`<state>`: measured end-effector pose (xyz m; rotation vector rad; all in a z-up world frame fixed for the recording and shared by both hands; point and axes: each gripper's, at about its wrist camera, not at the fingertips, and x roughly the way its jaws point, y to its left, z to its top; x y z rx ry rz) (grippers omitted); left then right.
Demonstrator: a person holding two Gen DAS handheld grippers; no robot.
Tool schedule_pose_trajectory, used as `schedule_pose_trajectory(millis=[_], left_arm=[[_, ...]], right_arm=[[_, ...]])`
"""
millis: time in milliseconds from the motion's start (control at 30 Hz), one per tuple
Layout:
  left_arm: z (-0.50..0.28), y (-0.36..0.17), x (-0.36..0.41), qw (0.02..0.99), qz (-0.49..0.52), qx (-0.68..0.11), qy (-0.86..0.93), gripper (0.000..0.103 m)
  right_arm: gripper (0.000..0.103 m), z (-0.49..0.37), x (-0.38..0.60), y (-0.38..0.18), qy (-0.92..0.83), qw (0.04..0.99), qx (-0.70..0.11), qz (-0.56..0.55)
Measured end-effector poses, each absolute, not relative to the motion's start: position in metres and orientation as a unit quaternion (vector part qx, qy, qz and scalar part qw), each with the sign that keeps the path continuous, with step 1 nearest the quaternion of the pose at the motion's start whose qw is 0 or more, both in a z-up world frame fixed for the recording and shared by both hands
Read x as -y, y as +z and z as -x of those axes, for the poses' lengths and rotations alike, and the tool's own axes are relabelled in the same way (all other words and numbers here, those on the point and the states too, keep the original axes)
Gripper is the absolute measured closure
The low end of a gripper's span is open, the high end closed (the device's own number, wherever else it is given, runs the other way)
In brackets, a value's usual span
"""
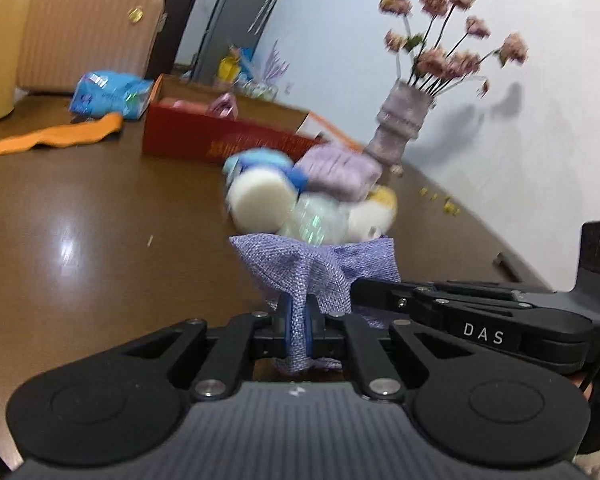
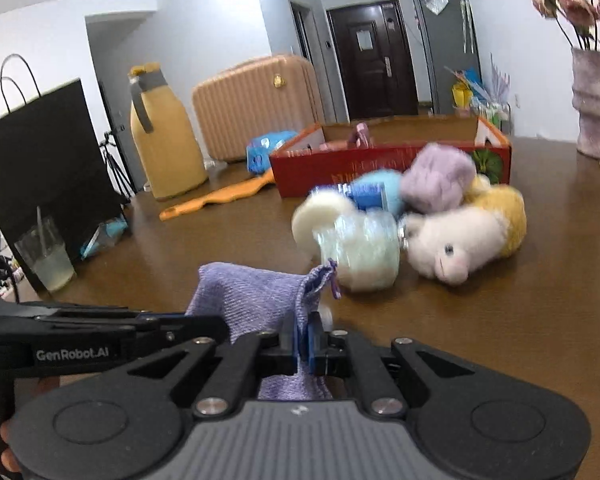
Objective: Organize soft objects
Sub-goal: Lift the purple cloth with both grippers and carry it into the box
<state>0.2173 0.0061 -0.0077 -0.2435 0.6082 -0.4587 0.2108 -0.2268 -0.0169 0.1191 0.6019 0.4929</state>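
Left wrist view – both jaws clamped on purple cloth bag (image 1: 316,268)

Both grippers' fingers (image 1: 298,322) (image 2: 304,340) clamped together

Both views are bright and evenly lit. A white glare patch lies on the glossy tabletop (image 1: 66,248), left of the left tongs (image 1: 298,322). The flowers (image 1: 452,44) cast soft grey shadows on the wall (image 1: 500,112) beyond. Motion blur smears the toys (image 2: 412,216) ahead of the right tongs (image 2: 305,340), while both tongs stay sharp. Fisheye distortion bends the edges, with dark corners.
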Motion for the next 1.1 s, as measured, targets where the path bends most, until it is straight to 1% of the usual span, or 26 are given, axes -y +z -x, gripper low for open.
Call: schedule_pose_trajectory(millis=[167, 300, 367, 433, 533, 600, 633, 700, 733, 767, 833, 867, 933, 1000, 1100], left_arm=[[-0.261, 0.029, -0.013, 0.936, 0.106, -0.239, -0.237, 0.096], [-0.327, 0.069, -0.023, 0.945, 0.092, -0.207, -0.236, 0.096], [-0.375, 0.08, -0.029, 0.947, 0.089, -0.219, -0.219, 0.096], [-0.427, 0.082, -0.032, 0.945, 0.082, -0.246, -0.197, 0.096], [-0.483, 0.071, -0.035, 0.938, 0.074, -0.293, -0.172, 0.096], [-0.509, 0.056, -0.033, 0.931, 0.048, -0.325, -0.156, 0.094], [-0.515, 0.048, -0.033, 0.93, 0.035, -0.337, -0.141, 0.092], [-0.52, 0.036, -0.03, 0.928, 0.003, -0.352, -0.124, 0.091], [-0.518, 0.033, -0.03, 0.928, -0.003, -0.35, -0.129, 0.089], [-0.517, 0.032, -0.031, 0.927, -0.001, -0.35, -0.134, 0.083], [-0.513, 0.031, -0.035, 0.928, 0.009, -0.346, -0.14, 0.077], [-0.514, 0.032, -0.036, 0.927, 0.013, -0.346, -0.141, 0.076], [-0.51, 0.033, -0.038, 0.929, 0.011, -0.346, -0.133, 0.075], [-0.505, 0.038, -0.039, 0.931, 0.011, -0.342, -0.128, 0.075], [-0.492, 0.056, -0.043, 0.937, 0.023, -0.326, -0.124, 0.073]], right_arm=[[0.098, -0.25, 0.234, 0.02, 0.261, 0.922, -0.263, -0.108], [0.098, -0.313, 0.225, 0.064, 0.271, 0.932, -0.225, -0.082], [0.098, -0.358, 0.216, 0.08, 0.267, 0.935, -0.223, -0.074], [0.098, -0.411, 0.203, 0.088, 0.268, 0.929, -0.244, -0.077], [0.098, -0.484, 0.184, 0.082, 0.249, 0.922, -0.288, -0.073], [0.098, -0.524, 0.172, 0.067, 0.237, 0.911, -0.33, -0.071], [0.098, -0.541, 0.168, 0.056, 0.236, 0.9, -0.359, -0.081], [0.098, -0.569, 0.164, 0.03, 0.235, 0.869, -0.421, -0.113], [0.098, -0.577, 0.162, 0.018, 0.233, 0.858, -0.441, -0.121], [0.098, -0.58, 0.16, 0.007, 0.228, 0.852, -0.455, -0.122], [0.098, -0.587, 0.156, -0.013, 0.219, 0.843, -0.479, -0.113], [0.098, -0.589, 0.156, -0.02, 0.217, 0.839, -0.486, -0.114], [0.091, -0.589, 0.164, -0.022, 0.219, 0.836, -0.483, -0.14], [0.089, -0.584, 0.17, -0.014, 0.215, 0.839, -0.476, -0.155], [0.087, -0.561, 0.182, 0.01, 0.209, 0.86, -0.443, -0.144]])
